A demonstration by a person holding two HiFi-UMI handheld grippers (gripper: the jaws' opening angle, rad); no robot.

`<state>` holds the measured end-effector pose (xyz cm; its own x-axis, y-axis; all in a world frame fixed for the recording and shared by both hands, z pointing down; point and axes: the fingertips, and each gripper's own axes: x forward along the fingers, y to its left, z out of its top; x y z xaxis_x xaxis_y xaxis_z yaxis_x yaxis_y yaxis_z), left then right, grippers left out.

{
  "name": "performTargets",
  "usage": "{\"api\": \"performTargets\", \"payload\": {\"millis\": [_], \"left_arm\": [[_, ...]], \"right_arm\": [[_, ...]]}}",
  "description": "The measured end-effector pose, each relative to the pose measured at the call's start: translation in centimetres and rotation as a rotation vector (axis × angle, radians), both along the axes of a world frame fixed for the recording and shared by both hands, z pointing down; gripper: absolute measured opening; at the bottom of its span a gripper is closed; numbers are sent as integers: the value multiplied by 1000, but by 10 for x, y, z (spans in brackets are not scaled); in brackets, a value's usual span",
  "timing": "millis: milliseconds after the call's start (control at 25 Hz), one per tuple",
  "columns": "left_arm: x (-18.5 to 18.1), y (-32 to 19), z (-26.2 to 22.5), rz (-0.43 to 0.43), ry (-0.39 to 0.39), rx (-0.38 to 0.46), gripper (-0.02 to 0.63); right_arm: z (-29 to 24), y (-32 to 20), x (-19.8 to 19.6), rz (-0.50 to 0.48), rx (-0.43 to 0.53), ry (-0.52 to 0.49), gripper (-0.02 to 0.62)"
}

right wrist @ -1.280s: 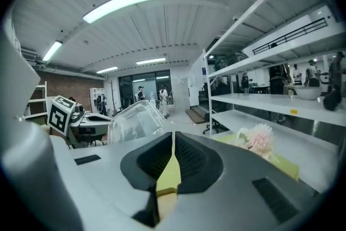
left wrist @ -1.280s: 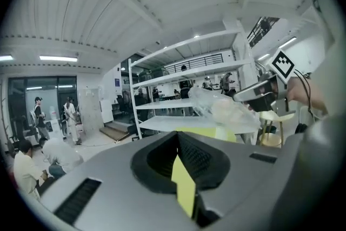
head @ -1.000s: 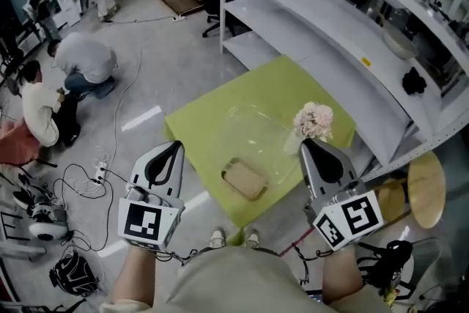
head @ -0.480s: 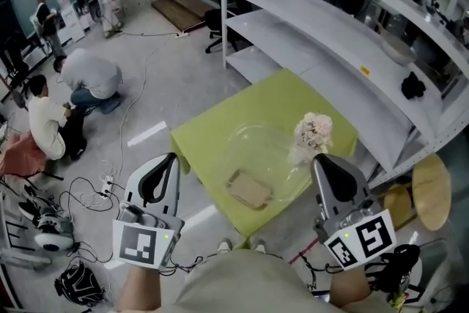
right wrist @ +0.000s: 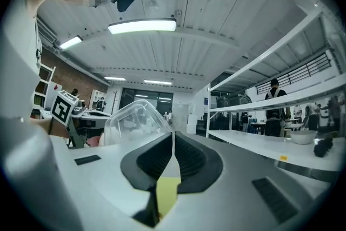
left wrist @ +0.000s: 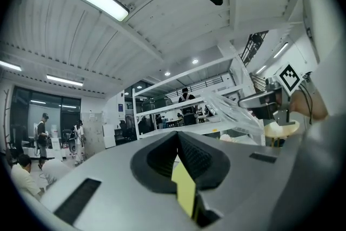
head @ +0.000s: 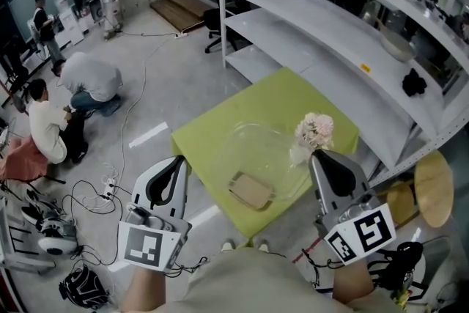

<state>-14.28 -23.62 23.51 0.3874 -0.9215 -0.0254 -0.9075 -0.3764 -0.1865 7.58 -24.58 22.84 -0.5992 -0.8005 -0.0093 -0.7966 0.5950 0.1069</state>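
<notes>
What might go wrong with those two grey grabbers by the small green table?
The pale pink flower bunch stands by the right gripper; reaching could topple it. The clear plastic tub sits near the yellow-green table's front edge; the left gripper and the right are both shut, so might shove it off. Loose black floor cables could trip the person.

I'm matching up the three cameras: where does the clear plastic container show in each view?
Head view: the clear plastic container sits mid-picture on the green table.
Left gripper view: the container is right of centre.
Right gripper view: the container is left of centre.
Shared landmark: the white shelves.
</notes>
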Motion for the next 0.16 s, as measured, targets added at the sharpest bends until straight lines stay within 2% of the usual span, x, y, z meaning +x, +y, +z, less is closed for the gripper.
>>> {"api": "performTargets", "payload": {"millis": [160], "left_arm": [[2,-3,1,4,4,-8,6]], "right_arm": [[0,-5,0,-8,-13,-10,23]]}}
